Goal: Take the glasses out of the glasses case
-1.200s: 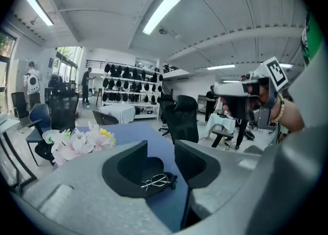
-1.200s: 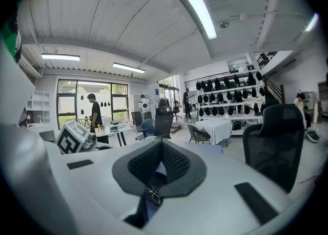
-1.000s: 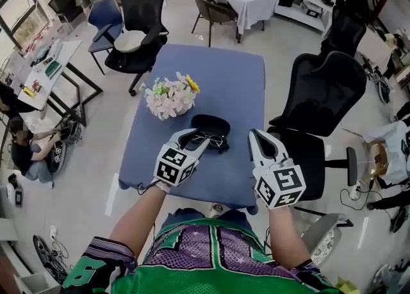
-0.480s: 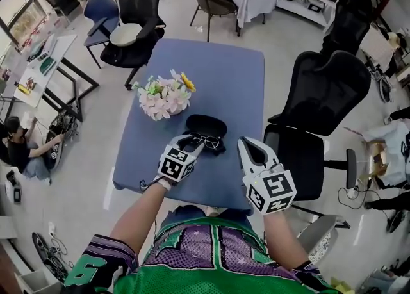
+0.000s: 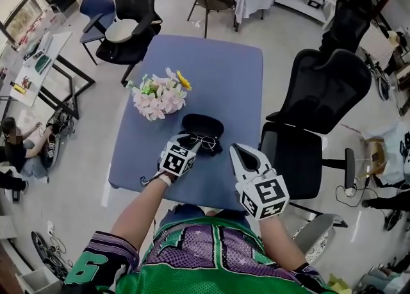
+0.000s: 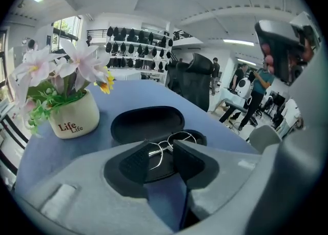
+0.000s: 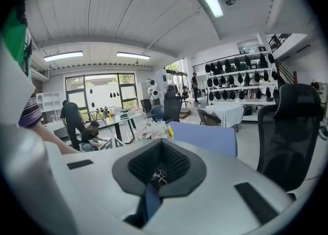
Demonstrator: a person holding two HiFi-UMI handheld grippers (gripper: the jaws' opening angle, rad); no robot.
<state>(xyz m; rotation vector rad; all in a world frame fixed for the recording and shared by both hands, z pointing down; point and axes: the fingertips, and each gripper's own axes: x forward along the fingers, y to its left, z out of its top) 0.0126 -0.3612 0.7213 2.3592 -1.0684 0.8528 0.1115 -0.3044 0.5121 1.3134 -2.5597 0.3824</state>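
Flower pot [image 5: 159, 97]: left of centre on the blue table [image 5: 237, 75], in the same spot as a second ago and out of the way.
Left gripper [image 5: 191, 141]: just left of centre. Lowered over the last second from above the near table edge down to the case, nose tilted downward. Jaws apart and just been narrowing, with the thin wire frame showing in the gap and the pads not yet pressing on it.
Glasses case [image 5: 202, 124]: centre of frame, open, lid laid flat toward the flowers. Unmoved.
Glasses [image 5: 206, 142]: lying in the near half of the case, right at the left jaw tips. Not lifted yet.
Right gripper [image 5: 237, 150]: right of centre and lower. Sunk a little toward the near table edge, apart from the case. Jaw tips together, clamping nothing.
Meaning for the task: approach looks finished and the pinch is starting. Probably next, a close on the frame, then a lift clear of the case.
Risk: slender wire frame, easy to slip from the pads or bend. Case free to slide, with nothing holding it down.
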